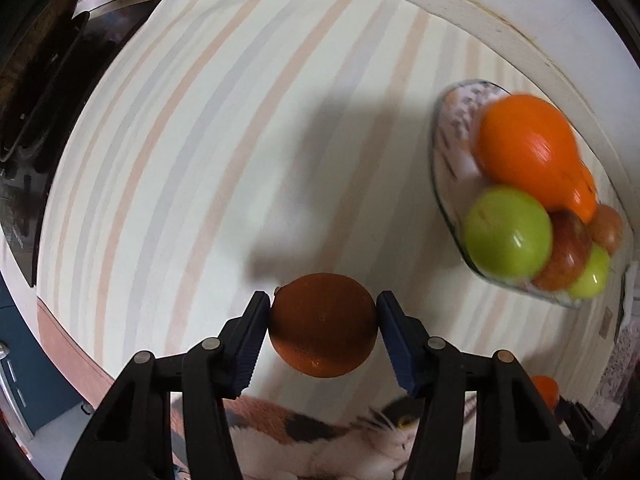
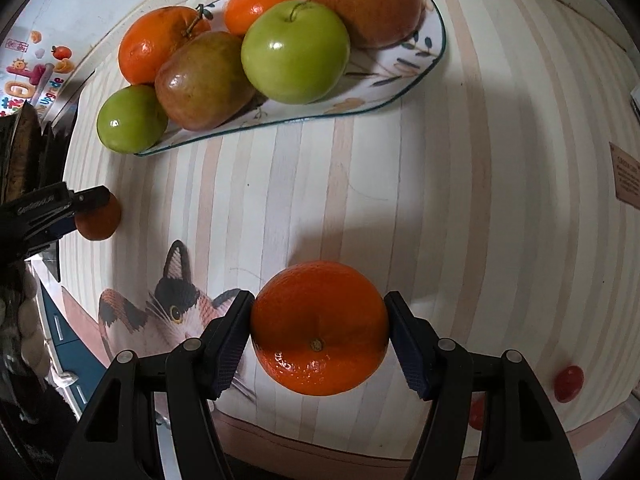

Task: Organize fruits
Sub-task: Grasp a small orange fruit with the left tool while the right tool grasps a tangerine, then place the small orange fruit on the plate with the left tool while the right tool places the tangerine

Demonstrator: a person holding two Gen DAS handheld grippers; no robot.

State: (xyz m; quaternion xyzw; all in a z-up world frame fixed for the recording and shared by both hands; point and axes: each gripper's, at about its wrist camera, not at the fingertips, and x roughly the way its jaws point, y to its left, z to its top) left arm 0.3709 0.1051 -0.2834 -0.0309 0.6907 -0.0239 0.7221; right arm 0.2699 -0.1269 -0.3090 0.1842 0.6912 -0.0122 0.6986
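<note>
- Cloth (image 2: 460,200): pale, striped in peach and grey, covers the table; a calico cat (image 2: 172,304) is printed near its edge. The right wrist view shows the whole cat face; the left wrist view catches only its whiskers and one eye behind the fingers.
- Plate (image 2: 400,68): glossy, leaf-shaped, dark green rim, leaf pattern. It lies on the cloth, well apart from both grippers.
- Fruit on the plate, sharp in the right wrist view and blurred in the left: a red apple (image 2: 366,0), a green apple (image 2: 296,52), a red-green apple (image 2: 202,80), a smaller green apple (image 2: 132,118), a stemmed orange (image 2: 160,44) and a small one (image 2: 262,0). Skins are smooth and shiny.
- Right gripper (image 2: 320,330): black arms, ribbed blue pads. Clamped on a bright orange (image 2: 320,328), dimpled skin, stem end facing the camera, over the cloth just beside the cat.
- Left gripper (image 1: 323,326): same build. Both pads press a smaller, darker orange (image 1: 323,326), round and pebbled, over bare stripes. The right wrist view shows it at the cloth's left edge.
- Only the right wrist view shows two small red fruits (image 2: 568,383) on the cloth's near right corner.
</note>
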